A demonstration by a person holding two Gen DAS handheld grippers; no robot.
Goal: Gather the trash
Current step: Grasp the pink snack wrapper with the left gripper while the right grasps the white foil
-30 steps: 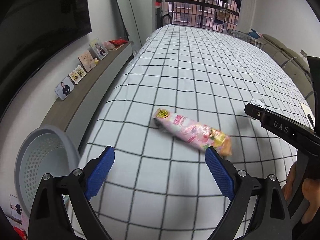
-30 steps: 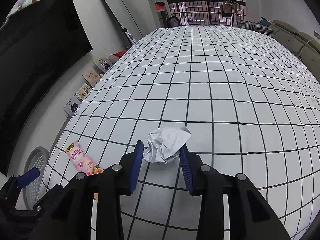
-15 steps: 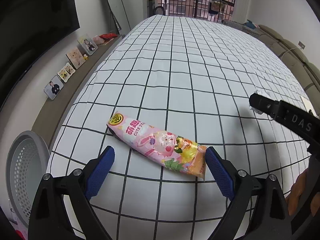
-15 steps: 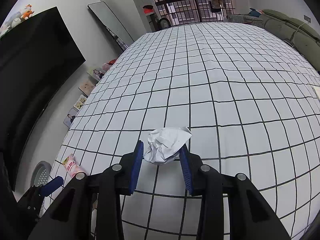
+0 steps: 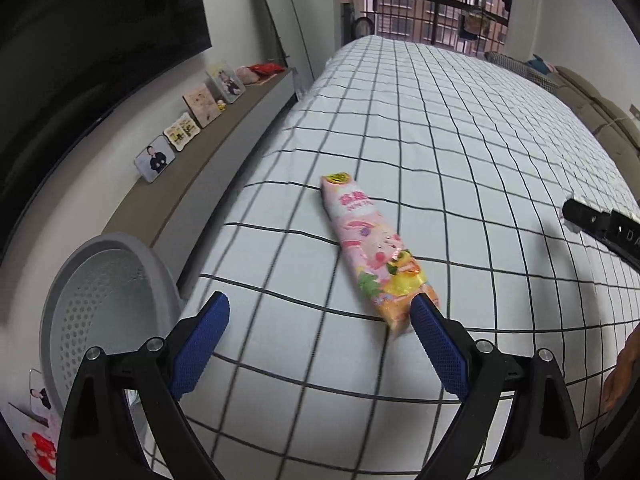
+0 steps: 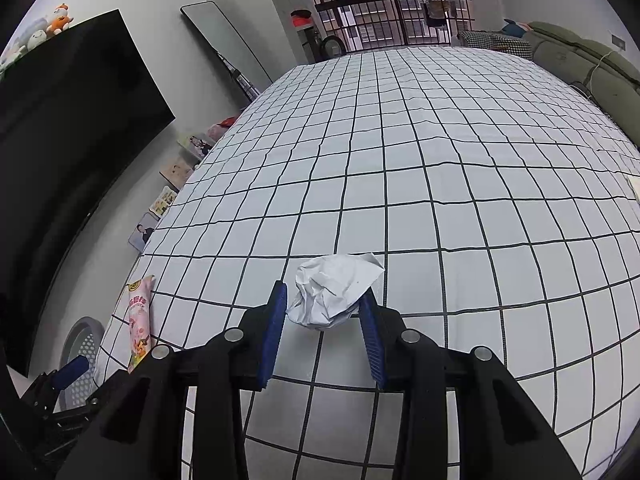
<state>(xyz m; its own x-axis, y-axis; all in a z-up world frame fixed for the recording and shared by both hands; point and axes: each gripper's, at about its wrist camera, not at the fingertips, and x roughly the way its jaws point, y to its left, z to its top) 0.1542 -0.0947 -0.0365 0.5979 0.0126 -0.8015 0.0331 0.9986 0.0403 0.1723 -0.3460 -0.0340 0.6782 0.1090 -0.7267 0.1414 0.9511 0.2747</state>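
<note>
Two pieces of trash are visible on the grid-patterned bedsheet (image 5: 460, 128): one pink snack wrapper (image 5: 372, 248) and one crumpled white paper ball (image 6: 332, 292). The left gripper (image 5: 320, 316) is spread wide, with nothing between its two blue pads. The wrapper lies flat on the sheet ahead of this gripper, running diagonally away from it; its orange near end sits just beside the tip of the right-hand pad (image 5: 438, 346), and whether the two touch cannot be told. One grey perforated waste basket (image 5: 108, 300) stands to the left of the left gripper, off the edge of the bed and beside a low grey shelf (image 5: 208, 164). At least four picture cards lean in a row against the wall on that shelf. The right gripper (image 6: 324, 304) is pinching the paper ball: both blue pads press its sides, and most of the ball protrudes forward past the fingertips, above the sheet. In the right wrist view the wrapper (image 6: 139, 320) lies far to the left of the right gripper, near the bed edge, with the basket (image 6: 80, 356) further left and lower. One dark television screen (image 6: 68, 152) hangs on the left wall.
</note>
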